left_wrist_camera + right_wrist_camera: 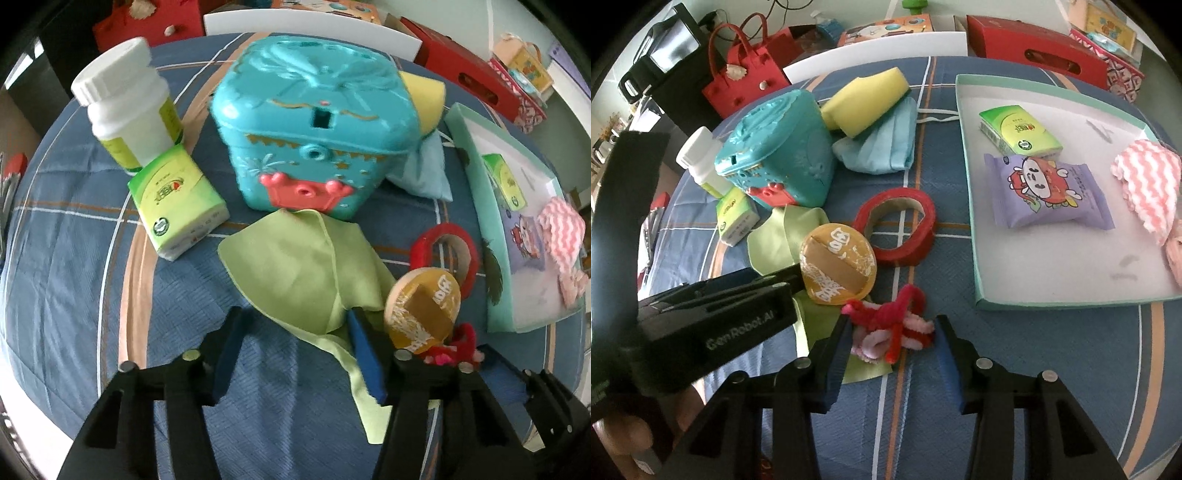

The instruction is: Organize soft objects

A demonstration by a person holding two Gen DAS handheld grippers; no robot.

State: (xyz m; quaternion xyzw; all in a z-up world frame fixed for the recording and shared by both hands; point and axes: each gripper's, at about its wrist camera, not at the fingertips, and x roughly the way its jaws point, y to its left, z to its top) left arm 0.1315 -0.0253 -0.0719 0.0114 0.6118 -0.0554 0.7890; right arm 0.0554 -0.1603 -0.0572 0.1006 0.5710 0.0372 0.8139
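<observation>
A light green cloth (306, 266) lies on the blue table cover, in front of a teal toy chest (314, 122). My left gripper (291, 332) is open, its fingers either side of the cloth's near corner. A red and pink pipe-cleaner bundle (890, 328) lies between the open fingers of my right gripper (890, 332). The cloth also shows in the right wrist view (783, 236). A white tray with a teal rim (967, 184) holds a green tissue pack (1019, 133), a purple snack pouch (1045, 192) and a pink-and-white cloth (1145, 181).
A white bottle (125, 103), a second tissue pack (177, 206), a yellow sponge (864, 99), a blue face mask (882, 147), a red tape roll (897, 229) and an amber round packet (836, 266) crowd the table. Red bags and boxes stand behind.
</observation>
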